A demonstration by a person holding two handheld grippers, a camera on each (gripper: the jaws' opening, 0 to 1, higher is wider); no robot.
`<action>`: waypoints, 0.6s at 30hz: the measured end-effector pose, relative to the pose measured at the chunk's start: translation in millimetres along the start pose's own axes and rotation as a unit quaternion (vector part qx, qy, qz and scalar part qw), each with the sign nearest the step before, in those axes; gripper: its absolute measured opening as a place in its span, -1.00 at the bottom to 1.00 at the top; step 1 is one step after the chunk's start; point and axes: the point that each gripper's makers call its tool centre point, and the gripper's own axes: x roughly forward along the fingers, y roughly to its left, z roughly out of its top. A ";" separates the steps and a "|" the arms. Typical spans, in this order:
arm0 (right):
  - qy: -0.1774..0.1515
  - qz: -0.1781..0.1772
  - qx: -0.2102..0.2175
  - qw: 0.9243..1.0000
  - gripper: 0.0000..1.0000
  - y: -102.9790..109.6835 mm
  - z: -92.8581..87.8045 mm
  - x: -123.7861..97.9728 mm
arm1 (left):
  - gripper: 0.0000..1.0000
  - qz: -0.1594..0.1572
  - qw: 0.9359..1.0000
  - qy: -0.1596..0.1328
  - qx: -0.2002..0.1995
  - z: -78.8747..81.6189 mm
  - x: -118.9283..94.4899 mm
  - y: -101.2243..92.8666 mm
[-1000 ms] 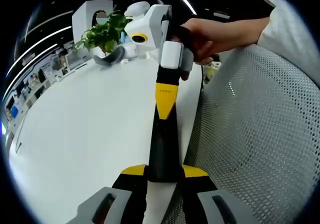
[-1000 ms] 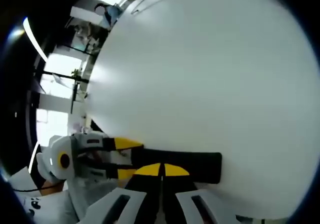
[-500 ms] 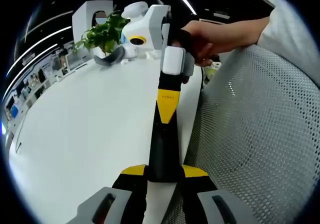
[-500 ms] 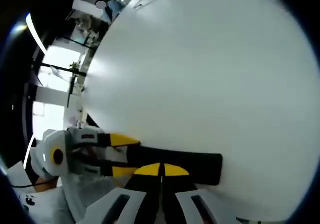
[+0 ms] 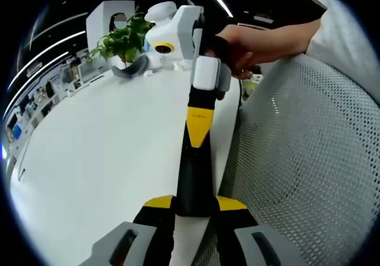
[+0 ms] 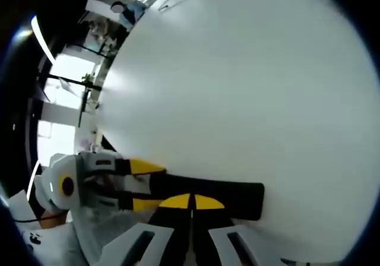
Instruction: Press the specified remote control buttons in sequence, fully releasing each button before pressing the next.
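– Since the remote control [image 5: 193, 171] is the item under test, where is it located?
– It is a slim black bar at the near edge of the white surface [image 5: 101, 153]. It runs lengthwise away from the left gripper [image 5: 195, 202]. In the right gripper view, the remote control [image 6: 214, 193] lies crosswise just ahead of the right gripper [image 6: 191, 202].

– What is the condition of the left gripper's jaws?
– They are part-open to the width of the remote control and clamp its near end, one yellow tip on each long side. The right gripper view confirms this: the left gripper [image 6: 142, 186] enters from the left with its two yellow tips on either side of the bar's end.

– And the right gripper?
– Its jaws are closed tip to tip and hold nothing. In the left gripper view, the right gripper [image 5: 199, 123] points down from above, and its yellow tip meets the top face of the remote control near the far end. Individual buttons cannot be made out.

– What surrounds the work area?
– A hand [image 5: 249, 40] with a white sleeve [image 5: 347, 28] holds the right gripper. A white mesh chair back [image 5: 309, 159] stands just beside the surface edge. A potted plant [image 5: 124, 40] sits at the far end of the surface.
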 end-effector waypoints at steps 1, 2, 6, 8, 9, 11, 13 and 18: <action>0.000 -0.001 0.000 1.000 -1.00 0.0 0.1 0.1 | -0.50 0.000 1.000 0.000 0.000 0.0 0.0 -0.1; 0.001 -0.002 -0.001 1.000 -1.00 0.0 0.3 0.4 | -0.50 0.000 1.000 0.000 0.000 0.1 -0.1 -0.1; 0.000 -0.010 -0.006 1.000 -1.00 1.2 2.0 1.5 | -0.51 0.000 1.000 0.000 0.000 0.0 -0.1 0.0; 0.000 -0.015 -0.014 1.000 -1.00 1.6 2.2 1.8 | -0.51 0.000 1.000 0.000 0.001 0.0 -0.1 0.0; 0.000 -0.016 -0.016 1.000 -1.00 1.2 2.1 1.6 | -0.51 0.000 1.000 0.000 0.001 0.0 -0.1 -0.1; -0.001 -0.015 -0.017 1.000 -1.00 0.5 2.0 1.4 | -0.50 0.000 1.000 0.000 0.003 0.2 -0.3 -0.2; -0.006 -0.008 -0.017 1.000 -1.00 0.5 1.2 0.4 | -0.50 -0.001 1.000 0.000 0.004 0.2 -0.3 -0.1; -0.003 0.008 -0.013 1.000 -1.00 1.2 1.3 -0.2 | -0.50 -0.001 1.000 0.000 0.004 0.0 -0.3 0.0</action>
